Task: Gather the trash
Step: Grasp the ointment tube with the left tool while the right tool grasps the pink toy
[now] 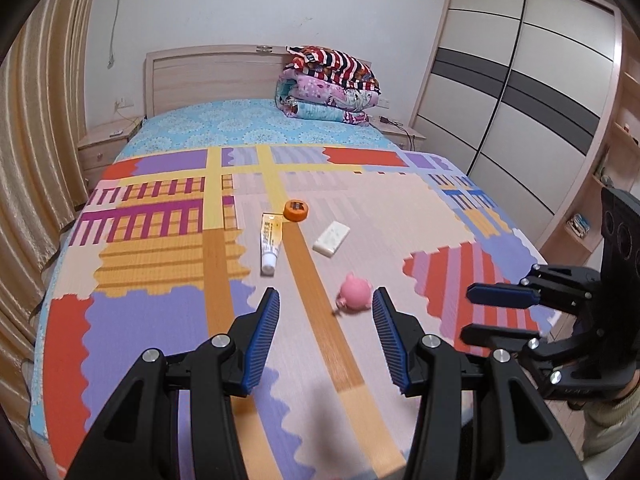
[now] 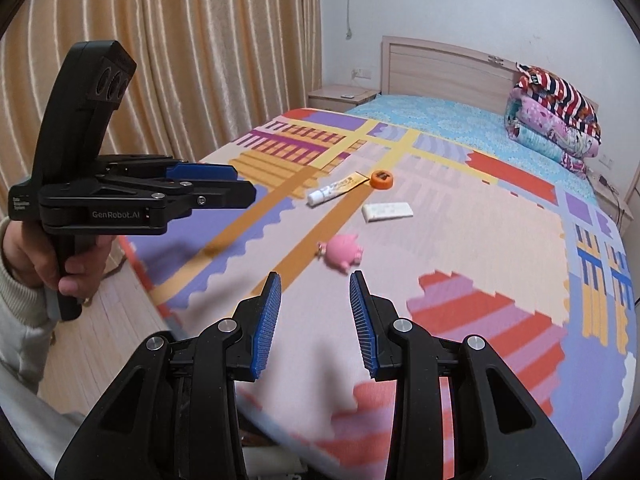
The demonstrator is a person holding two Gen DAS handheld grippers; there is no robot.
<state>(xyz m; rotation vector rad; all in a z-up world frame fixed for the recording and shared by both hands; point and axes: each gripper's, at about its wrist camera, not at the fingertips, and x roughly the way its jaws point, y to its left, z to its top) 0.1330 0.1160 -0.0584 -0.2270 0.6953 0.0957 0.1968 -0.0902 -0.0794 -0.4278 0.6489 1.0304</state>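
Four small items lie on a colourful mat on the bed. A pink pig toy lies nearest. Beyond it lie a white flat pack, a white and yellow tube and an orange round lid. My left gripper is open and empty, just short of the pig; it also shows in the right wrist view. My right gripper is open and empty, short of the pig; it also shows in the left wrist view.
A stack of folded quilts sits by the headboard. Curtains hang left of the bed. A wardrobe stands on the right. Nightstands flank the bed. Wooden floor lies beside the bed.
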